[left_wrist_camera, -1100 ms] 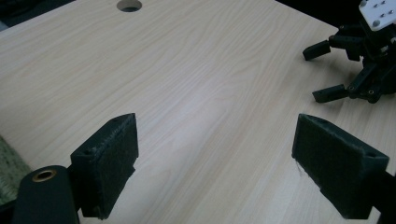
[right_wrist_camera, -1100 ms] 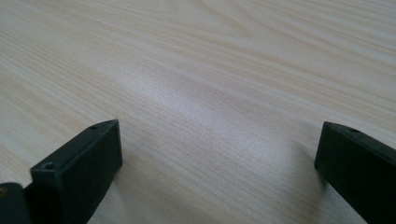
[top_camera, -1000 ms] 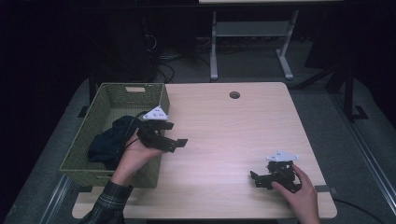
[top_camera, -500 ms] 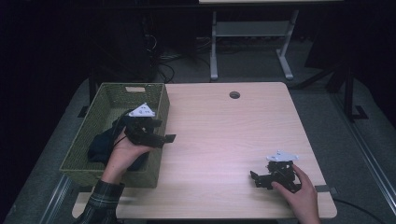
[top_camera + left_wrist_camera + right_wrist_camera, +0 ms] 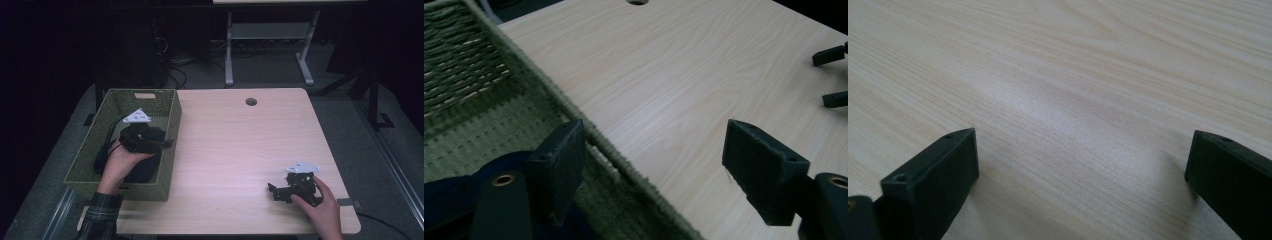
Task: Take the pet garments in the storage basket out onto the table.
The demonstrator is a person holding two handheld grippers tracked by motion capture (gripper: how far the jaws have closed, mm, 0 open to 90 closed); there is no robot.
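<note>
The left tool (image 5: 167, 143), spread and closing on nothing, hung over the cloth (image 5: 142, 167) at left. The cloth looked soft, light; best pinched at a raised fold. The right tool (image 5: 274, 191) rested spread.

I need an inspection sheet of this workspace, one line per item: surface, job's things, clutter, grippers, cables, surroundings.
Surface: light wooden table, with a round hole near the far edge.
Job's things: green woven basket at the table's left; dark blue cloth lies inside it.
Clutter: nothing seen.
Grippers: left gripper over the basket's right wall, jaws apart and just been closing, one over the cloth, one over the table, nothing gripped. Right gripper low over the table at near right, jaws open, nothing between them.
Cables: one trails from the left gripper into the basket; more lie on the floor behind.
Surroundings: dark room, grey floor, metal stand behind.
</note>
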